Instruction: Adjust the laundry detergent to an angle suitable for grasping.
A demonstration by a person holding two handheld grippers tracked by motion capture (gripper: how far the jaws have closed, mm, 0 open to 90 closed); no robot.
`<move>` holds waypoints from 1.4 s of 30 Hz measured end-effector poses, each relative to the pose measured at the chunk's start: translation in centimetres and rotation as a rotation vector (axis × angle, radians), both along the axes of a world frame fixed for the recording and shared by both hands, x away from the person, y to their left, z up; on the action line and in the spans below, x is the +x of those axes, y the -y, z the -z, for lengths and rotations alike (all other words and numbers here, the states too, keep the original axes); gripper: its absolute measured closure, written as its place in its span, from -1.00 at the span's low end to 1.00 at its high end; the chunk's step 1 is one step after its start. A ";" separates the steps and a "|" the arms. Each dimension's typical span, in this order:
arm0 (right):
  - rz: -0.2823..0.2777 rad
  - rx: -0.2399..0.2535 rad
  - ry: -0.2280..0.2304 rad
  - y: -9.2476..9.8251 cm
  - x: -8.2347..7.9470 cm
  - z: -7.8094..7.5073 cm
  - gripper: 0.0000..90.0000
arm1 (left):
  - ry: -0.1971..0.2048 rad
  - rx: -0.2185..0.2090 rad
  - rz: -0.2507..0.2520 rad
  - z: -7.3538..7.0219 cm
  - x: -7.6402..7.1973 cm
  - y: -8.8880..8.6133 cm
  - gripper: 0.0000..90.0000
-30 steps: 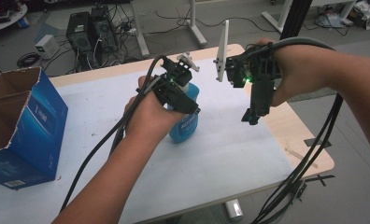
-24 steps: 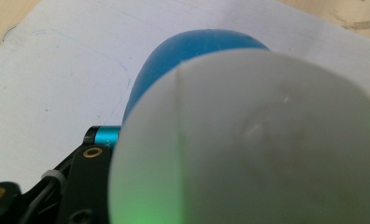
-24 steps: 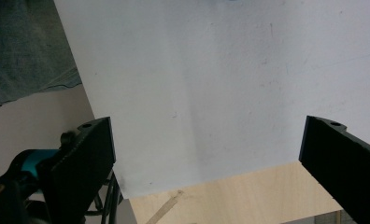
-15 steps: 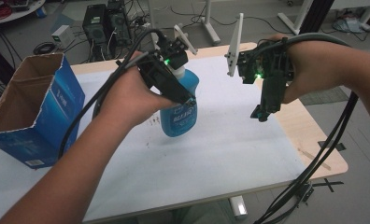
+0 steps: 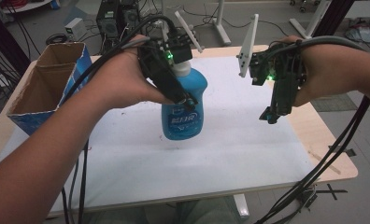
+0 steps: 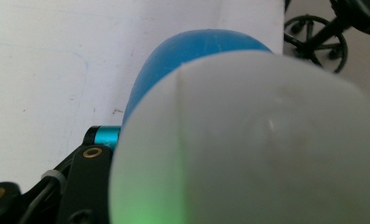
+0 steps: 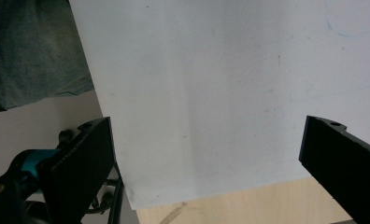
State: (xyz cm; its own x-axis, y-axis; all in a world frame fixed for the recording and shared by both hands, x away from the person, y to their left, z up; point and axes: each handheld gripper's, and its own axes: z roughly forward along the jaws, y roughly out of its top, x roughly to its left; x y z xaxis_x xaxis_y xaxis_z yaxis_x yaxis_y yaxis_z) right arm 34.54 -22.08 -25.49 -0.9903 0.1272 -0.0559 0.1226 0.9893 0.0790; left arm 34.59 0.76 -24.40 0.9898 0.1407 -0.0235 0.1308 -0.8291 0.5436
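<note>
At the far left of the high view an open cardboard box (image 5: 43, 88) with blue printed sides stands on the left end of the desk (image 5: 248, 154), its flaps up and its brown inside showing; the print on its sides is too small to read. The desk carries a white sheet over most of its wooden top, with bare wood showing along the right edge.

Next comes the left claw (image 5: 185, 95), gripped in the person's left hand (image 5: 122, 81). It is clamped on a blue detergent bottle (image 5: 183, 116), near its white cap (image 5: 181, 70), and holds the bottle upright in the air above the middle of the white sheet, clear of the surface, with a shadow below it. The bottle's label has white characters on a darker blue panel, too blurred to read. In the left gripper view the white cap (image 6: 248, 140) sits right in front of the lens, with the blue body (image 6: 174, 60) behind it.

To the right, well apart from the bottle, the right claw (image 5: 271, 115) points down over the sheet's right part. In the right gripper view its black jaws stand wide apart with nothing between them.
</note>
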 end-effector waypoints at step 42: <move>0.001 -0.002 -0.023 -0.6 0.1 1.5 -0.94 | 0.053 0.050 0.698 7.6 -0.6 -4.2 -0.04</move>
